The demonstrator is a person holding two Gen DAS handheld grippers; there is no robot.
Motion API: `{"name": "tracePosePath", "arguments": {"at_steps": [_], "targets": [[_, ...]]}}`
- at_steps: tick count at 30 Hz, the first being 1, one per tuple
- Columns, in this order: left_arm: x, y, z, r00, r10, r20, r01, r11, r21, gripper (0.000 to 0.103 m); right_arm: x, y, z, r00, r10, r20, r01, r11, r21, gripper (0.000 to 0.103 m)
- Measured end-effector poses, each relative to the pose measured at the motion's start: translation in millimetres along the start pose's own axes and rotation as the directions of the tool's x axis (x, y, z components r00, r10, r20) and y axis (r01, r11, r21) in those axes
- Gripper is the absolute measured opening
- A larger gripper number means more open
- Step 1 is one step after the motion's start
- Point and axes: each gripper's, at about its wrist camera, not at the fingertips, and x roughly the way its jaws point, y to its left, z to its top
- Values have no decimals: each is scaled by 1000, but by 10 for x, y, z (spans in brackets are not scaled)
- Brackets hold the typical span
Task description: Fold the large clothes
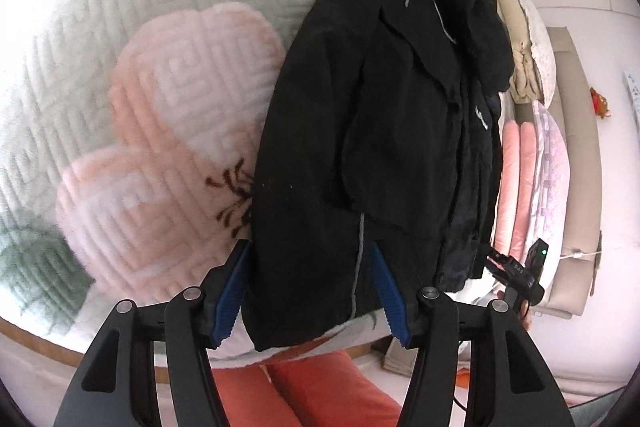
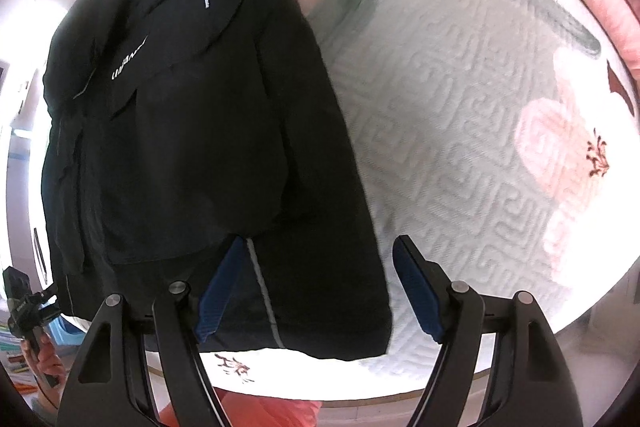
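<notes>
A black jacket (image 1: 384, 99) lies lengthwise on a bed covered by a pale quilted blanket (image 1: 120, 27) with pink flower prints. Its hem reaches the near edge of the bed, and its collar end points toward the far edge. It already looks narrowed, with a sleeve or side panel laid over the body.

The left gripper (image 1: 310, 289) hovers at the hem with its jaws open, one blue pad on each side of the hem's left part. The right gripper (image 2: 316, 291) also stands open near the same hem, by the corner closest to it. Whether any pad touches the cloth cannot be told.

The jacket looks like thin shell fabric: light, soft and probably slick, with no stiffness of its own. It will likely sag and slide rather than hold a crease. The firmest holds appear to be the two hem corners, where the seam and the grey reflective strip (image 1: 358, 267) add body. Pinching through all the layers there should keep the folded sleeve from slipping out as the hem is carried toward the collar.
</notes>
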Motion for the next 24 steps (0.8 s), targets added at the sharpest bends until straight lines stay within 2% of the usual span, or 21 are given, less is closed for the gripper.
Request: {"name": "tracePosePath", "arguments": {"at_steps": [2,6,10,11,12,13,14,15,17,18,19,21,24], "targets": [[8,-43,-19,1000,-17,-10,17,1000,1,72,1,-4,-34,1000,-3,-11,3,1000,-24,79],[52,-98,15,999,25,-23,-25,1000,-3,72,35,-50,-107,999,-29,-36,28,999,-47,79],[87,-63,47,999,32,-36,-32,999,-15,72,81,-162,-147,998,38,-40,-39,999,-23,78],[97,-62,46,999,27,-38,-27,999,-17,72,122,-163,-143,997,56,-50,-58,998,-26,77],[99,-46,46,999,1,-43,-3,1000,-29,72,129,-142,-141,997,60,-47,-62,997,-42,70],[95,-24,47,998,-28,-48,26,999,-46,71,123,-106,-137,997,66,-45,-68,996,-65,60],[87,21,51,997,-67,-43,63,995,-81,69,117,-92,-132,996,78,-49,-81,993,-80,59],[94,39,50,995,-87,-42,82,991,-101,65,110,-58,-130,996,75,-54,-80,992,-97,56],[115,36,43,996,-76,-46,71,992,-101,28,126,-21,-142,996,67,-61,-74,989,-128,48],[131,15,37,996,-71,-49,66,993,-93,24,135,-24,-135,996,66,-64,-74,988,-132,39],[135,-19,31,995,-86,-44,82,993,-85,13,137,-25,-119,995,69,-66,-77,988,-131,34],[70,-93,41,987,-160,-18,157,982,-106,10,124,-5,-82,993,96,-72,-105,985,-137,20],[-155,-370,126,979,-200,34,201,978,-56,8,-25,91,1,991,118,-64,-127,976,-174,15]]}}
